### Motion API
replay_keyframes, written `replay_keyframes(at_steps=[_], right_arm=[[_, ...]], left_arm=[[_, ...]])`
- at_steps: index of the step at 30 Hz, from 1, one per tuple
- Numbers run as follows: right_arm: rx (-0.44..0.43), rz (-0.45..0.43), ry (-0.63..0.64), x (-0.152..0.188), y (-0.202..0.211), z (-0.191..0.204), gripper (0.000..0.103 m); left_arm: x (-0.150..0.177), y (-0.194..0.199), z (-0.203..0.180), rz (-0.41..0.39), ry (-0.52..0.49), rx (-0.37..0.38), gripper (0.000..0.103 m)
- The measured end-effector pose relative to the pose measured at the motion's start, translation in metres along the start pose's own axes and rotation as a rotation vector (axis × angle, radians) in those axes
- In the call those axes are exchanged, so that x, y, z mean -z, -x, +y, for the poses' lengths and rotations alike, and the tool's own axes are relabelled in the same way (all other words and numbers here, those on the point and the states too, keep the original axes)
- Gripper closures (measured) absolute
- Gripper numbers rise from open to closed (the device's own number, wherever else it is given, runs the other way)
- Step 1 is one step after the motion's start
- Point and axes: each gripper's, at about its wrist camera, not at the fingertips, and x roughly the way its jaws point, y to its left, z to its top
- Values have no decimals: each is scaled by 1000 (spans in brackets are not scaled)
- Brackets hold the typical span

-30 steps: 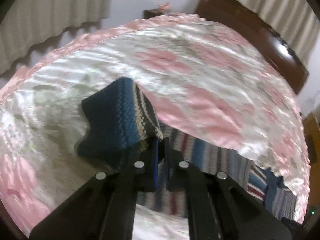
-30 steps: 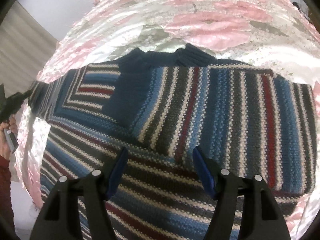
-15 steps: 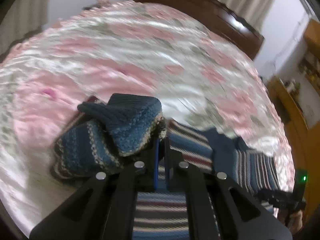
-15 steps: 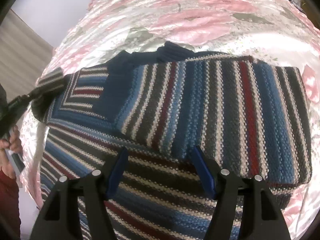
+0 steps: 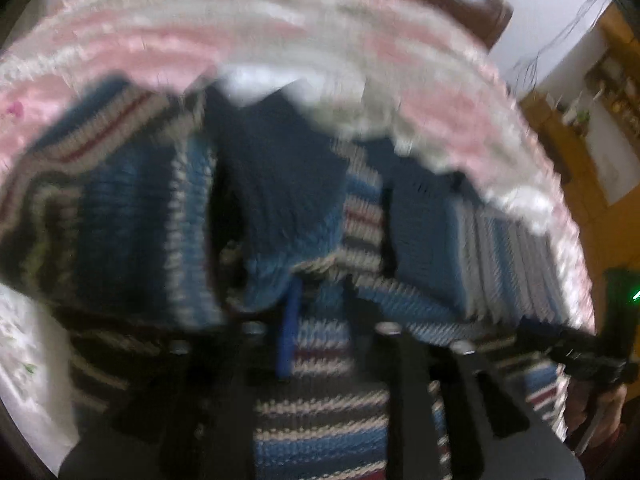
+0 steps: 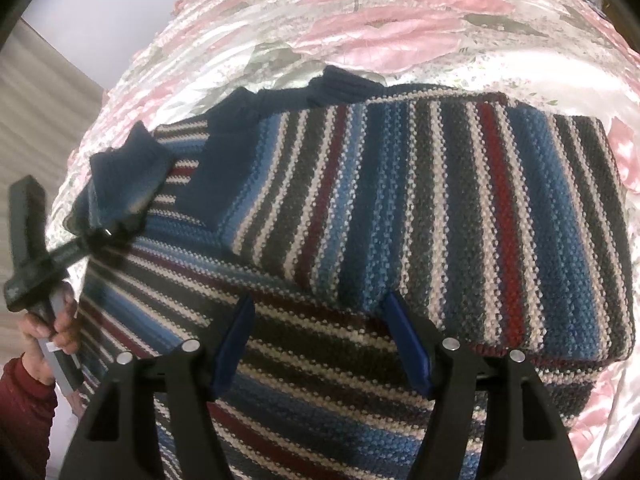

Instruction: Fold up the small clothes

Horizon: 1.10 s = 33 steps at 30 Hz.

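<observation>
The striped knit sweater [image 6: 400, 240] lay spread flat on the bed just beyond my right gripper [image 6: 320, 340], its bands navy, blue, grey, cream and dark red. One sleeve was folded across the chest, stripes running away from me. The navy collar sat at the far edge. The other sleeve's navy cuff [image 6: 124, 176] was lifted up at far left.

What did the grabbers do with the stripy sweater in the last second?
The left gripper carried the sleeve's dark blue cuff inward over the striped sweater, and its jaws now look parted, possibly letting go; the left view is blurred. The right gripper stayed open above the sweater on the pink bedspread.
</observation>
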Motion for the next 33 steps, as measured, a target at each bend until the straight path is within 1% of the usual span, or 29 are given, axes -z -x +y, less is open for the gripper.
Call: replay_keyframes(at_steps=[2, 3, 4, 5, 7, 9, 10, 14, 16, 18, 19, 21, 22, 23, 24, 25, 27, 29, 30, 32, 33], right_arm=[[5, 10, 6, -1, -2, 1, 34], [6, 16, 6, -2, -3, 1, 34], [5, 21, 4, -3, -4, 1, 34], [5, 25, 1, -4, -5, 1, 34], [6, 33, 1, -6, -5, 1, 34], [7, 41, -3, -9, -8, 2, 31], [4, 46, -8, -10, -10, 2, 30], [-3, 46, -45, -14, -13, 0, 29], [-12, 43, -52, -13, -11, -1, 29], [-15, 46, -48, -12, -9, -2, 30], [-20, 47, -46, -11, -8, -2, 30], [-30, 50, -48, -10, -6, -5, 30], [-36, 50, -51, -9, -6, -7, 30], [-42, 49, -54, -6, -5, -9, 31], [-49, 48, -58, -5, -4, -11, 31], [-55, 45, -60, -4, -3, -12, 31], [-64, 40, -60, -1, 0, -14, 31], [-66, 40, -58, 2, 0, -16, 31], [-68, 44, -59, 3, 0, -17, 31], [-71, 49, -67, 4, -1, -20, 31], [-74, 51, -73, 4, -2, -21, 31]], left_arm=[[4, 8, 3, 5, -9, 8, 73], [6, 15, 4, 1, -14, 5, 67], [7, 24, 6, -7, -15, 5, 58], [7, 32, 8, -16, -13, 5, 55], [5, 57, 17, -52, -20, 7, 51], [-3, 77, 24, -105, -30, -18, 47], [-8, 80, 27, -115, -20, -25, 46], [-29, 69, 33, -92, 63, -2, 47], [-37, 59, 23, -95, 56, -5, 47], [-43, 51, 12, -110, 20, -60, 45], [-46, 45, 6, -109, 5, -81, 42], [-51, 32, -1, -87, -21, -136, 42], [-51, 26, -3, -77, -24, -151, 43], [-50, 20, -6, -64, -19, -155, 48], [-49, 16, -7, -47, -4, -147, 67], [-47, 16, -8, -40, 17, -128, 84], [-39, 21, -11, -50, 48, -59, 86], [-28, 27, -24, -65, 8, -32, 87], [-19, 29, -33, -59, -37, -18, 85], [-5, 30, -46, -8, -108, 19, 68], [4, 32, -49, 7, -128, 36, 49]])
